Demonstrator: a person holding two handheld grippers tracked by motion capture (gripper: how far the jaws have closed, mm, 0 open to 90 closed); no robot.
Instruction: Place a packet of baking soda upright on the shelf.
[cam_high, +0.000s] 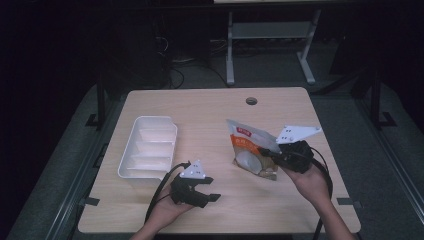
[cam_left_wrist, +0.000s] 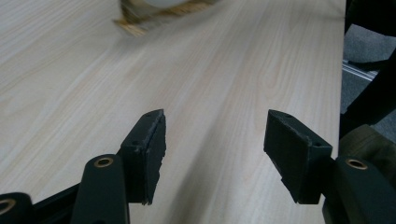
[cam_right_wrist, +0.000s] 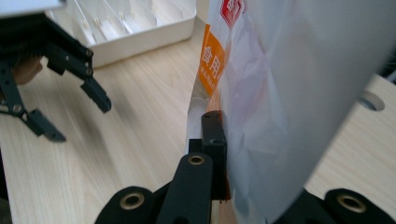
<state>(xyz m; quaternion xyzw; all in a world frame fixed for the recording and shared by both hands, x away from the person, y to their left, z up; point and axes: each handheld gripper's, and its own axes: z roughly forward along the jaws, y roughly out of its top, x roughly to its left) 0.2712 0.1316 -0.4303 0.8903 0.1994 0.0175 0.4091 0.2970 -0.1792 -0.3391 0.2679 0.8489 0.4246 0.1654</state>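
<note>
Pale wooden tabletop (cam_high: 210, 125) fills my feed; on its right half my right gripper (cam_high: 267, 152) pinches the white-and-orange printed plastic pouch (cam_high: 247, 150) by one edge, jaws pressed tight on it (Chinese print visible). My left gripper (cam_high: 212, 192) hovers nearby, jaws spread, nothing between them. Beyond it sits a white plastic compartment tray (cam_high: 150, 122).

Counts: 1 food pouch (cam_high: 251, 150), orange and white w/ printed label. 1 white tray (cam_high: 148, 148), approx. 4 compartments. 2 grippers: left gripper (cam_high: 206, 192), right gripper (cam_high: 270, 152). 1 table (cam_high: 210, 115), wood-look top w/ 1 cable hole (cam_high: 251, 101).
</note>
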